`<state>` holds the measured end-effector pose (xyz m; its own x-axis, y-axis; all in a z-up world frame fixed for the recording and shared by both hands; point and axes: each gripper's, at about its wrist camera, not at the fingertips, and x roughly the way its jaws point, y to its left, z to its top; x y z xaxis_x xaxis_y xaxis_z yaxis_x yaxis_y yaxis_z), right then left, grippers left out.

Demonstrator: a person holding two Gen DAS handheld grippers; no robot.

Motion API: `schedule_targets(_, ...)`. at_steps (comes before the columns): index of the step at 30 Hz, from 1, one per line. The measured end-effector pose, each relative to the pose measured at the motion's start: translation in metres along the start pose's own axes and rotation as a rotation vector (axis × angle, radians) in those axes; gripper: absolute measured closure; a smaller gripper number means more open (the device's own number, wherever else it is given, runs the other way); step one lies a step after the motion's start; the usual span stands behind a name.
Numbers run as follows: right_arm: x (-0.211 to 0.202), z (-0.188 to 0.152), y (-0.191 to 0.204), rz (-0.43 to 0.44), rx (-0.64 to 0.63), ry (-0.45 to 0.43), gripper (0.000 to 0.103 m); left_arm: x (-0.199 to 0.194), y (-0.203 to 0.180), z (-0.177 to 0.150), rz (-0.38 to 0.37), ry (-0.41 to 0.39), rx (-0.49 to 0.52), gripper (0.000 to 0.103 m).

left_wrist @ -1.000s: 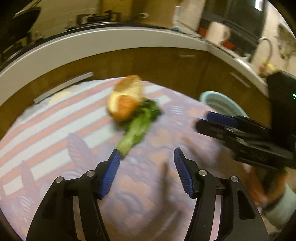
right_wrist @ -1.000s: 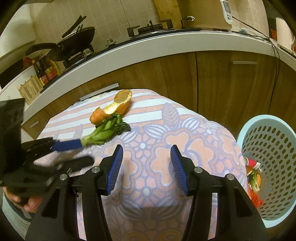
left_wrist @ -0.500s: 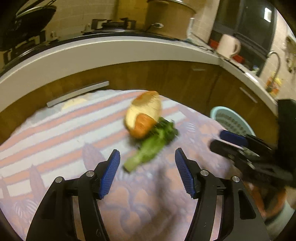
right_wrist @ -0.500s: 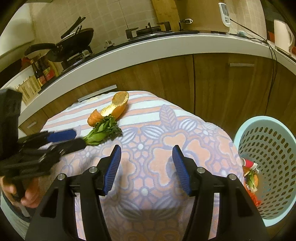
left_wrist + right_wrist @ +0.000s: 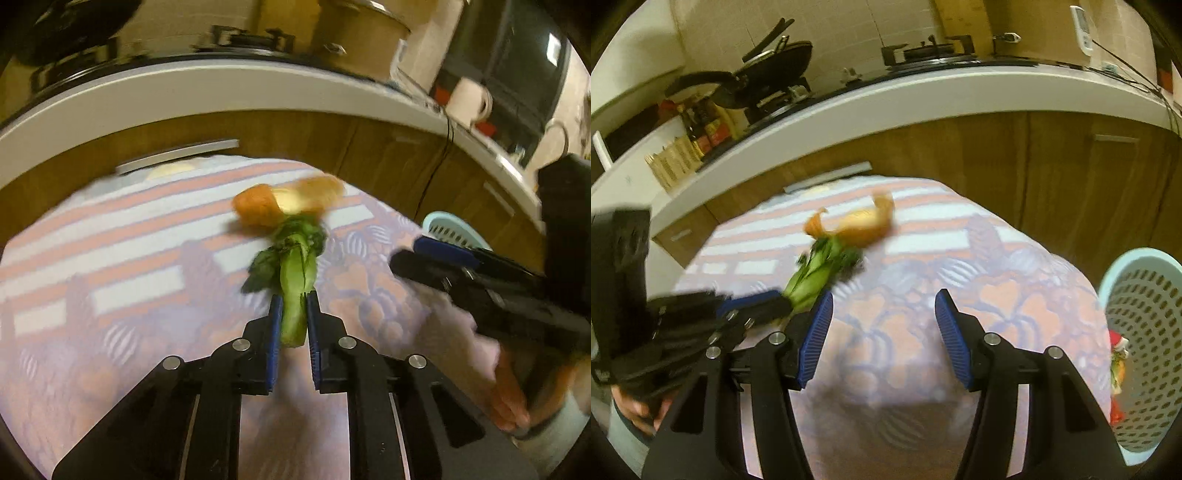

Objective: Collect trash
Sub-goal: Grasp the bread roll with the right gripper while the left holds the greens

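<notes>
A leafy green vegetable stalk lies on the patterned tablecloth, and my left gripper is shut on its pale stem end. The same stalk shows in the right wrist view, held by the left gripper at the left. Just beyond the leaves lie an orange carrot piece and a piece of bread; the bread shows again in the right view. My right gripper hovers open over the cloth with nothing between its fingers.
A light blue perforated basket with some trash inside stands off the table's right edge; the basket shows behind my right gripper. Wooden cabinets and a white counter with pans curve behind the table.
My left gripper moved forward to the green stalk and shut on its stem. The right gripper stayed open and shifted slightly.
</notes>
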<state>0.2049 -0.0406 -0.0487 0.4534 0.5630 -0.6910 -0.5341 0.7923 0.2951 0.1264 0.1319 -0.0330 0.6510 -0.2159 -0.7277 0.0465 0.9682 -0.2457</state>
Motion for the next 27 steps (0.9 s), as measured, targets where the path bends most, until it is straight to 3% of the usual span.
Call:
schedule_targets(5, 0.019, 0.014, 0.016, 0.041, -0.005, 0.050, 0.047, -0.043, 0.032, -0.004, -0.074, -0.102, -0.126, 0.092)
schedule_targets(10, 0.044, 0.016, 0.036, -0.014, -0.057, 0.076, 0.035, -0.046, 0.064, -0.010, 0.039, -0.158, -0.213, 0.092)
schedule_targets(14, 0.058, 0.019, 0.038, -0.107, -0.066, 0.080, 0.011, -0.038, 0.080, -0.020, 0.091, -0.174, -0.251, 0.091)
schedule_targets(16, 0.067, 0.020, 0.034, -0.101, -0.045, 0.094, 0.011, -0.040, 0.082, -0.022, 0.120, -0.196, -0.260, 0.091)
schedule_targets(19, 0.081, 0.022, 0.036, -0.163, -0.051, 0.132, 0.011, -0.042, 0.087, -0.021, 0.143, -0.204, -0.268, 0.091)
schedule_targets(21, 0.086, 0.024, 0.043, -0.200, -0.084, 0.132, 0.012, -0.042, 0.086, -0.022, 0.143, -0.204, -0.268, 0.091)
schedule_targets(24, 0.089, 0.024, 0.052, -0.283, -0.131, 0.118, 0.035, -0.041, 0.082, -0.022, 0.150, -0.206, -0.255, 0.091)
schedule_targets(26, 0.086, 0.023, 0.055, -0.289, -0.147, 0.101, 0.052, -0.040, 0.080, -0.022, 0.153, -0.205, -0.250, 0.091)
schedule_targets(27, 0.084, 0.022, 0.055, -0.288, -0.151, 0.093, 0.056, -0.040, 0.080, -0.022, 0.154, -0.206, -0.249, 0.091)
